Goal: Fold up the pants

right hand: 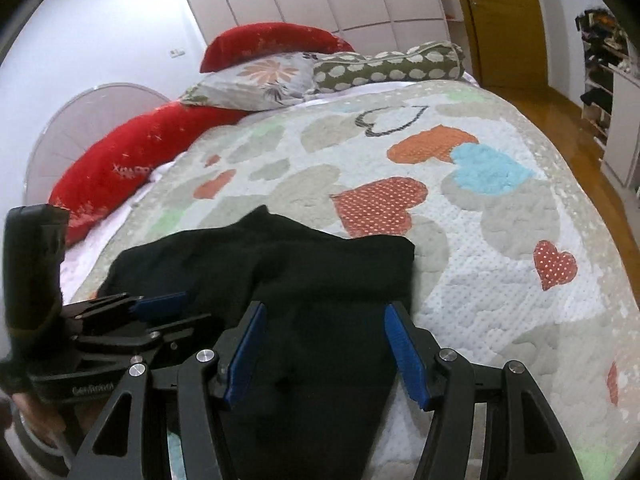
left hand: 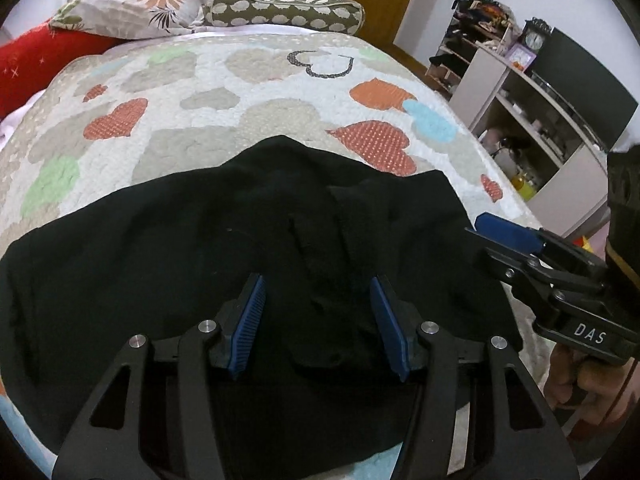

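1. The bed [left hand: 280, 80] fills both views, covered by a quilt with heart patches, with pillows [left hand: 132, 12] at the far end

2. The pants [left hand: 200, 248] lie on the near part of the quilt as a dark, partly bunched heap; their long axis seems to run left to right across the bed, one end trailing off to the left, with a squared edge on the right. Which end is the waist I cannot tell, since the black cloth hides seams

3. The left gripper [left hand: 316, 320] hovers over the middle of the pants with its jaws spread wide, gripping nothing

4. The right gripper [right hand: 324, 354] sits over the right end of the pants, jaws likewise spread and empty; in the left view it shows from the side near the right edge of the cloth

5. Risks, as I judge them: a pinch may catch only the top layer, so the fold drags unevenly; the dark wrinkles could hide the true edge, giving a crooked fold; the soft quilt may get nipped together with the cloth
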Motion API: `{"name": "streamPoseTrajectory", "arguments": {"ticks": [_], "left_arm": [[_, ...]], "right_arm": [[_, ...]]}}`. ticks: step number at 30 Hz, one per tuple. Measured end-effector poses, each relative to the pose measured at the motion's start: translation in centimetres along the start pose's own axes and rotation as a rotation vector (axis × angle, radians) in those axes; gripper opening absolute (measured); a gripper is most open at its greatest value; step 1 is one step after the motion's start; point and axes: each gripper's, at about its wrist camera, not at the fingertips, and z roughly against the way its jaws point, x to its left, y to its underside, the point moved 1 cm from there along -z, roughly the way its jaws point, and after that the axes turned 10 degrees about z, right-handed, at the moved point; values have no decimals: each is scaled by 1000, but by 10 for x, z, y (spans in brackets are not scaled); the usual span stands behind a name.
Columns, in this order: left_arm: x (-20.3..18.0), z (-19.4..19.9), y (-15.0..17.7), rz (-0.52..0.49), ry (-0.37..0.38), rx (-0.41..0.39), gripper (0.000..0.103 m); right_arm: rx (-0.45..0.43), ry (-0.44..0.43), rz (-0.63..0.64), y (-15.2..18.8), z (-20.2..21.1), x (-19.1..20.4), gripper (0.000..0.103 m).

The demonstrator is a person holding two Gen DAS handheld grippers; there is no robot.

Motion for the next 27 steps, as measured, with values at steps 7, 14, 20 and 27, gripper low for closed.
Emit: {"name": "streamPoseTrajectory", "arguments": {"ticks": [7,14,20,27], "left_arm": [[-1,-6,0,-1,-5,-2,56],[0,-7,0,23,-5,-9,56],[-4,0,2,65,33,-8,27],[-8,31,5,50,79,-53,15]], "right_arm": [[17,-3,-8,4,-4,-2,60],[48,21,15,7,-12,3,60],[45,22,2,7,-8,5,60],[9,11,25,3,6,12,60]]}}
